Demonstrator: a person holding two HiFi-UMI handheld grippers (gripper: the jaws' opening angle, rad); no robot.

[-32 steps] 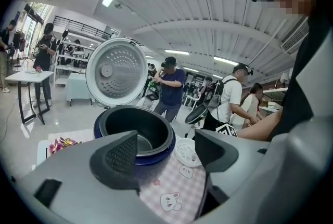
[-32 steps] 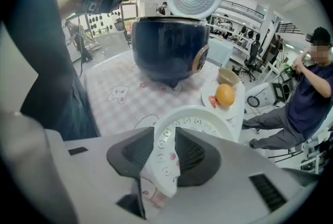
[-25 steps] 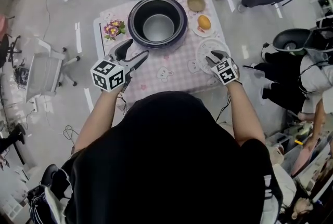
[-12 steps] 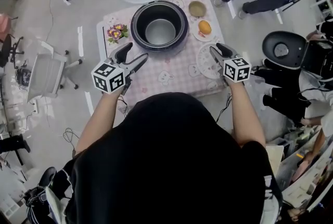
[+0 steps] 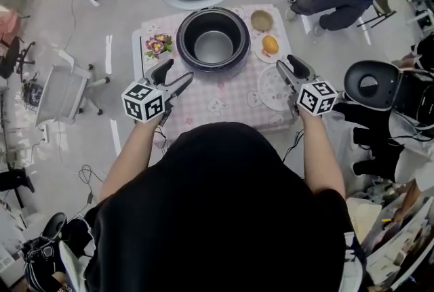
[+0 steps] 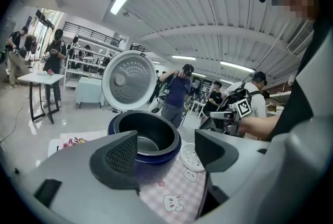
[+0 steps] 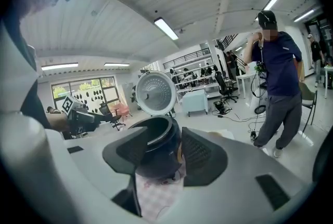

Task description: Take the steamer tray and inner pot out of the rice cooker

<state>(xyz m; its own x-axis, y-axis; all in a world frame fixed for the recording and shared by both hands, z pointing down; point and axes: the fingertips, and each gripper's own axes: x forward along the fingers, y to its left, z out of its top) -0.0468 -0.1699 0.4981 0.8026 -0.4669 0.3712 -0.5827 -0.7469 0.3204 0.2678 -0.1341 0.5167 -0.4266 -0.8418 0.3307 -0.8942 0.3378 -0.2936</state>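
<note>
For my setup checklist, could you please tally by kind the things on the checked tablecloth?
Rice cooker: 1
Inner pot, inside it: 1
Steamer tray: 1
Bowl: 1
Plate: 1
Orange food on the plate: 1
Flower bunch: 1
Total: 7

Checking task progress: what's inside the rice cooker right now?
The dark inner pot sits in the rice cooker, its bare bottom showing; the steamer tray lies outside on the table. Under the pot is hidden.
</note>
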